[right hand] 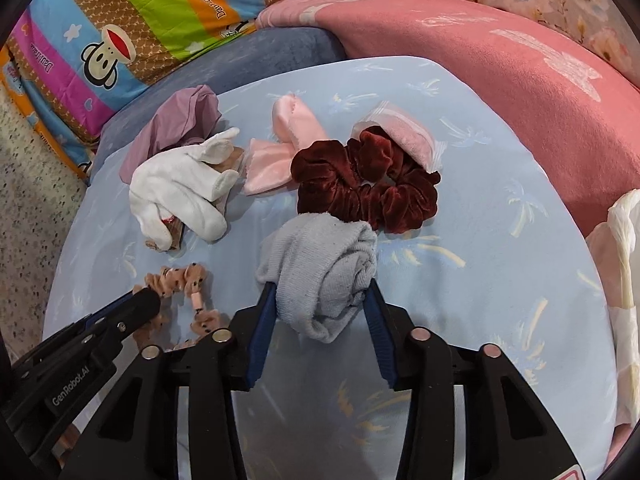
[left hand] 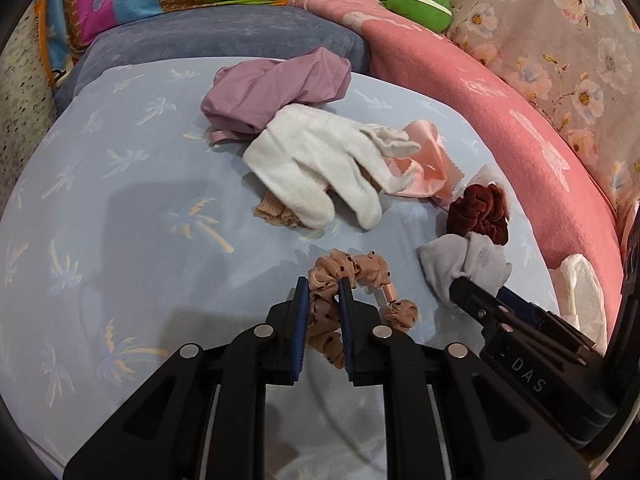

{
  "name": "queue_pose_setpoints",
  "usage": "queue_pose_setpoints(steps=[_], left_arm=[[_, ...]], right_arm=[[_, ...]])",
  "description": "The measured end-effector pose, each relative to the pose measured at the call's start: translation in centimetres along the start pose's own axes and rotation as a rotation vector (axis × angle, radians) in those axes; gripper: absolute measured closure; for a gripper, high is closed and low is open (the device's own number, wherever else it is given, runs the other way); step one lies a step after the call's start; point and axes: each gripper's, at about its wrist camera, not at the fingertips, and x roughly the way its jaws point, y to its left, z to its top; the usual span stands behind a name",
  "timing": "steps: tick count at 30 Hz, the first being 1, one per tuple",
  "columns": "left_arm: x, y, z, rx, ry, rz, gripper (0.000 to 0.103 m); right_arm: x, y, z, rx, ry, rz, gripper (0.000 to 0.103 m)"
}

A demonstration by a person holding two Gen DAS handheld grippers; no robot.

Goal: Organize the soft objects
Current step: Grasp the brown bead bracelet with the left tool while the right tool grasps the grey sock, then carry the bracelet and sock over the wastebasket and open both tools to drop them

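A tan dotted scrunchie [left hand: 360, 272] lies on the light blue palm-print cushion [left hand: 120, 220], and my left gripper [left hand: 324, 294] is shut on its near loop. To its right a rolled grey sock [left hand: 464, 264] sits between the blue pads of my right gripper [right hand: 320, 296], which is shut on it. The sock [right hand: 320, 264] touches a dark red velvet scrunchie [right hand: 360, 184] behind it. Further back lie a white glove [left hand: 316, 160], a pink satin cloth [left hand: 424, 152] and a bunched purple cloth [left hand: 272, 84]. A tan ribbed piece [left hand: 276, 212] is mostly hidden under the glove.
A pink blanket [left hand: 520, 120] rises along the right and back of the cushion. A grey-blue pillow [left hand: 224, 36], a striped cartoon quilt [right hand: 132, 20] and a green plush [left hand: 420, 0] stand behind. Something white and crinkled [right hand: 624, 260] lies at the right edge.
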Motion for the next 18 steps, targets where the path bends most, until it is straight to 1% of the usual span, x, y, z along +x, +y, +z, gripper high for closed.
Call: queue_pose_setpoints(steps=[2,5,11,18], left_arm=[[-0.1,-0.6,0.1,0.004,-0.004,-0.002,0.088],[-0.6,-1.4,0.2,0.014,-0.012,-0.001,0.088],[-2.0,-3.4,0.1,0.038,-0.033,-0.010,0.088],[-4.1,-6.8,-0.1,0.088,-0.076,-0.031,0.088]], right_arm=[[-0.4,0.0,0.0,-0.001,-0.002,0.006,0.076],[-1.3,-0.1,-0.1,-0.008,-0.009,0.009,0.082],[-4.5,-0.7,-0.5,-0.018,-0.057,0.002,0.082],[-9.0,-3.1,-0.9,0.008,-0.117,0.003,0.082]])
